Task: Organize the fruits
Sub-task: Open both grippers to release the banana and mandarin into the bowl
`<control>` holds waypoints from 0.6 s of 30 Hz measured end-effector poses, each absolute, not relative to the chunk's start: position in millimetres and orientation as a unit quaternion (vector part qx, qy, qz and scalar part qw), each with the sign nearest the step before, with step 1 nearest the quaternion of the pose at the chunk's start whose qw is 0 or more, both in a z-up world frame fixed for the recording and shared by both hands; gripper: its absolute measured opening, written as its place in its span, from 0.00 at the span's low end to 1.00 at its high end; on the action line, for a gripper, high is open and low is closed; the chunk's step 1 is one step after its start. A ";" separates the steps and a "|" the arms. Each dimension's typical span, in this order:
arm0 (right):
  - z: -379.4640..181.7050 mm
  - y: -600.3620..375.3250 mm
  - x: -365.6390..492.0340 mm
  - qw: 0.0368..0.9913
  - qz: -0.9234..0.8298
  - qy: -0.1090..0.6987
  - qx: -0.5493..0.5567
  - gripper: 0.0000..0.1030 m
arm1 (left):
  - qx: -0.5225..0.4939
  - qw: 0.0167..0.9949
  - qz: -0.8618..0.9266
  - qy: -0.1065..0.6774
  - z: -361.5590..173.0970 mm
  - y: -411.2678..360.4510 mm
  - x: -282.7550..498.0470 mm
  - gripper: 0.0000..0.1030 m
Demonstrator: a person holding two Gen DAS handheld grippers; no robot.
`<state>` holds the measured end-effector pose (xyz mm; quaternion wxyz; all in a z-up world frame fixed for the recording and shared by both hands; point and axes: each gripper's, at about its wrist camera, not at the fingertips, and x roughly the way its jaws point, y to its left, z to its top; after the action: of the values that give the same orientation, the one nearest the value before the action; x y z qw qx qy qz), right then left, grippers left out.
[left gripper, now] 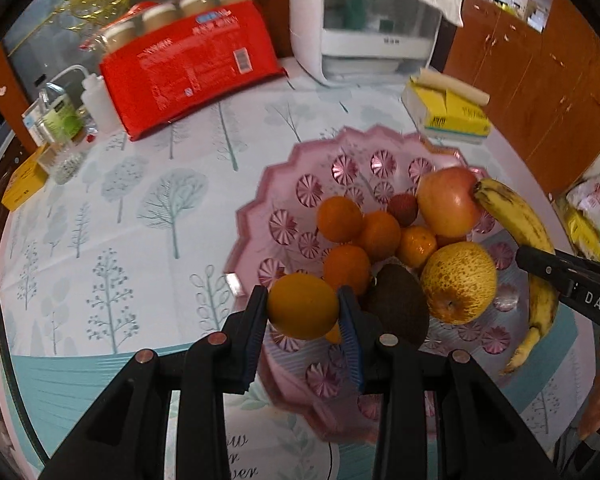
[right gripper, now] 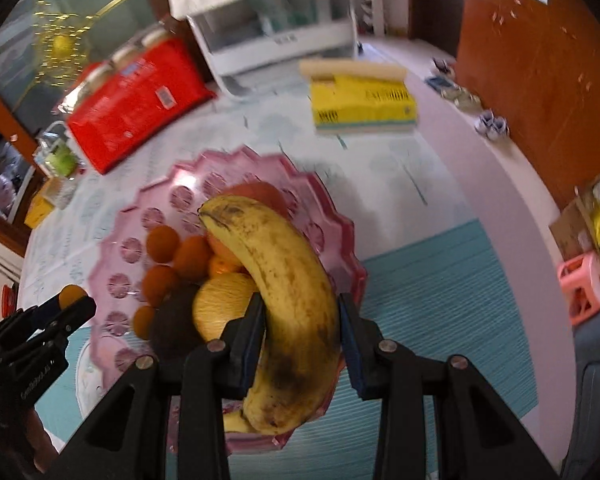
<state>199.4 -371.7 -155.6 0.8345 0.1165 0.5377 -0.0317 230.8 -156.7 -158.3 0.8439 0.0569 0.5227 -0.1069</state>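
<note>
Right now both grippers hold fruit over the pink bowl (left gripper: 300, 168). The left gripper (left gripper: 303, 312) is clamped on an orange fruit (left gripper: 302, 306), its blue pads pressed against both sides, at the bowl's near rim. The right gripper (right gripper: 302, 320) is closed on a spotted banana (right gripper: 284, 292) around its middle; the banana's dark tip points toward the bowl's far side and its stem end hangs near the bowl's near rim.

Inside the bowl lie several small oranges (left gripper: 339, 219), a red-yellow apple (left gripper: 447, 202), a lychee (left gripper: 403, 209), a speckled yellow pear (left gripper: 458, 282) and a dark avocado (left gripper: 400, 304), all bunched together and touching. The avocado sits just beside the held orange fruit.

Beyond the bowl, on the tree-patterned tablecloth (left gripper: 120, 220), stand a red multipack (left gripper: 188, 64), a yellow box (left gripper: 448, 110) and a white appliance (left gripper: 360, 28) with a cloth draped over it.
</note>
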 end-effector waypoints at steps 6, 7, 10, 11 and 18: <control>-168.2 -367.9 210.8 0.815 -0.023 0.564 0.131 0.35 | 0.057 0.835 -0.106 0.537 -173.9 -158.4 241.3 0.33; -169.7 -367.9 211.8 0.812 -0.023 0.568 0.135 0.35 | 0.056 0.834 -0.105 0.539 -176.1 -157.9 242.6 0.33; -169.0 -366.2 214.4 0.811 -0.023 0.571 0.128 0.35 | 0.058 0.831 -0.104 0.543 -180.5 -156.9 244.5 0.33; -168.2 -365.4 214.5 0.811 -0.022 0.571 0.123 0.35 | 0.059 0.831 -0.103 0.544 -181.9 -156.9 245.1 0.33; -144.9 -356.8 204.2 0.843 -0.030 0.532 0.072 0.36 | 0.059 0.832 -0.103 0.542 -183.0 -156.6 245.3 0.45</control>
<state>204.2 -356.8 -144.9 0.8428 0.0723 0.5325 -0.0300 245.3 -156.6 -183.0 0.8318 0.0590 0.5422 -0.1030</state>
